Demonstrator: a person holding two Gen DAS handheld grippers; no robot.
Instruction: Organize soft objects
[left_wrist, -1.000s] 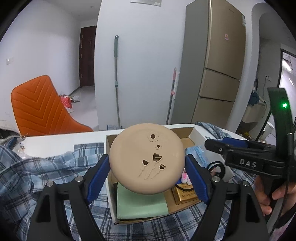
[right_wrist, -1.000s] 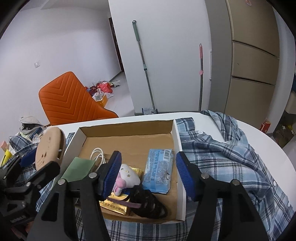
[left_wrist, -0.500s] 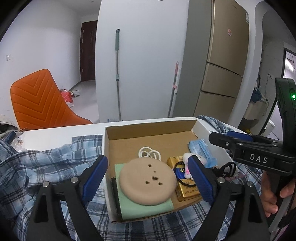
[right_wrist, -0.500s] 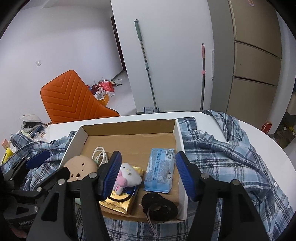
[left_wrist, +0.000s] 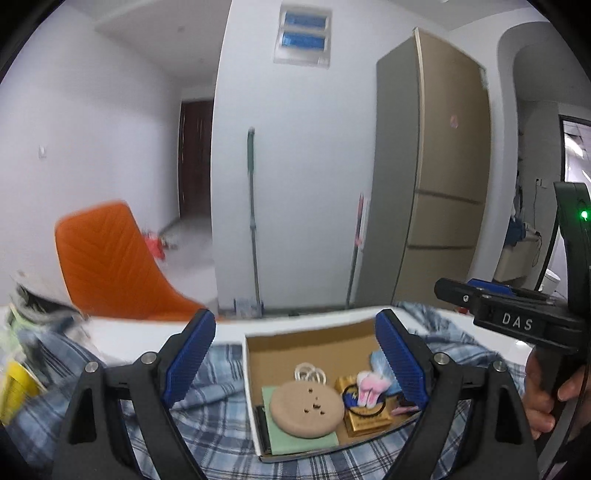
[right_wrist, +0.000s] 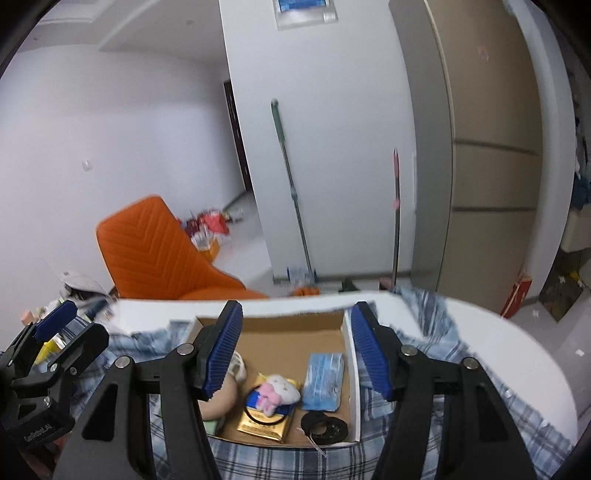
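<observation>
Hovering left tongs (left_wrist: 295, 354): spread wide and empty, above the plaid shirt (left_wrist: 221, 417) and the cardboard box (left_wrist: 255, 373) on the white table (left_wrist: 122, 328).
Left view, task's thing: tan round cushion (left_wrist: 306, 410) lies flat in the box at 6 o'clock, resting on a green pad (left_wrist: 295, 441); a pink-and-white plush (left_wrist: 371, 386) and a gold packet (left_wrist: 365, 411) sit at its 3 o'clock.
Right tongs (right_wrist: 295, 354): spread too, gripping nothing, poised over the box's middle.
Right view, contents: plush (right_wrist: 279, 393) lies on the gold packet (right_wrist: 264, 424), blue tissue pack (right_wrist: 323, 380) just beside at 3 o'clock, black tape roll (right_wrist: 325, 428) at 5 o'clock.
Doing it well: likely a next soft item is due; lower straight, pinch the plush's body gently, and avoid snagging the packet beneath.
</observation>
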